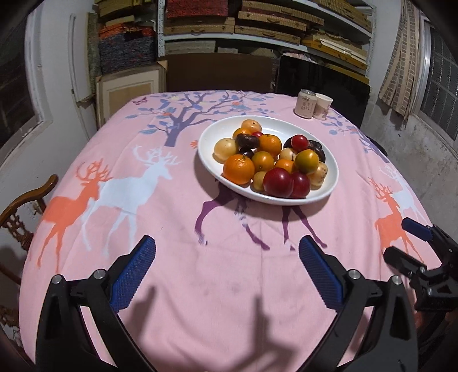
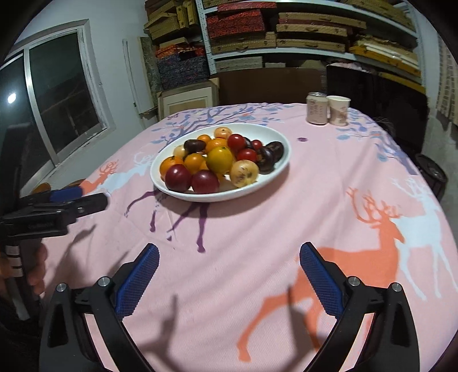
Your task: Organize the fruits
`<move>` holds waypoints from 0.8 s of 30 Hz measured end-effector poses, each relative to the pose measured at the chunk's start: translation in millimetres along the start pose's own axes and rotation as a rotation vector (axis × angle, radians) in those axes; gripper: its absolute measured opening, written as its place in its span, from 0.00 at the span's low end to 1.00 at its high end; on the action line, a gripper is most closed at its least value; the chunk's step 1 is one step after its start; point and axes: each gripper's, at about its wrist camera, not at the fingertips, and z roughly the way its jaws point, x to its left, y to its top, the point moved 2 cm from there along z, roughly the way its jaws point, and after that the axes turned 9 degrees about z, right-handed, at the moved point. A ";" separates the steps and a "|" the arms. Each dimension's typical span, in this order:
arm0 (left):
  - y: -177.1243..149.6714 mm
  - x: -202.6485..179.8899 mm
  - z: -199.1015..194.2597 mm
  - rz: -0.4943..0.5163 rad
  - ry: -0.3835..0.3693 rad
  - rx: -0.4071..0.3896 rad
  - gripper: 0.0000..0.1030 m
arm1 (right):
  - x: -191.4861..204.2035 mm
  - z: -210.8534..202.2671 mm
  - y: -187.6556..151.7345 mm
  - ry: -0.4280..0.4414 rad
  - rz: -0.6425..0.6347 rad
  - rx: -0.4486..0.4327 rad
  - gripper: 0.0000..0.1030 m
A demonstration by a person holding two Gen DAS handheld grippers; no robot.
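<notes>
A white oval plate stands on the pink deer tablecloth, heaped with fruit: oranges, red plums, pale yellow fruits, dark purple fruits and small red tomatoes. My left gripper is open and empty, low over the cloth in front of the plate. My right gripper is open and empty, in front of the plate and to its right. Each gripper shows at the edge of the other's view.
A can and a paper cup stand at the table's far right. A wooden chair is at the left edge. Shelves with stacked boxes and a dark screen stand behind the table.
</notes>
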 end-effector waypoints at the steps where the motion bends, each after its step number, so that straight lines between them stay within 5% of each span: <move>1: -3.5 -1.0 -9.1 0.004 0.009 -0.012 0.96 | -0.2 -7.8 -1.9 -0.005 0.006 -0.010 0.96; 10: -17.0 -15.8 -91.1 0.049 0.067 -0.132 0.96 | 7.2 -89.9 5.0 -0.062 0.030 -0.159 0.96; 16: -24.3 -24.2 -119.8 0.075 0.157 -0.160 0.96 | 12.1 -110.5 0.2 -0.069 0.027 -0.173 0.96; 24: -27.9 -29.6 -132.2 0.094 0.104 -0.184 0.96 | 6.9 -121.8 -7.2 -0.079 0.055 -0.184 0.96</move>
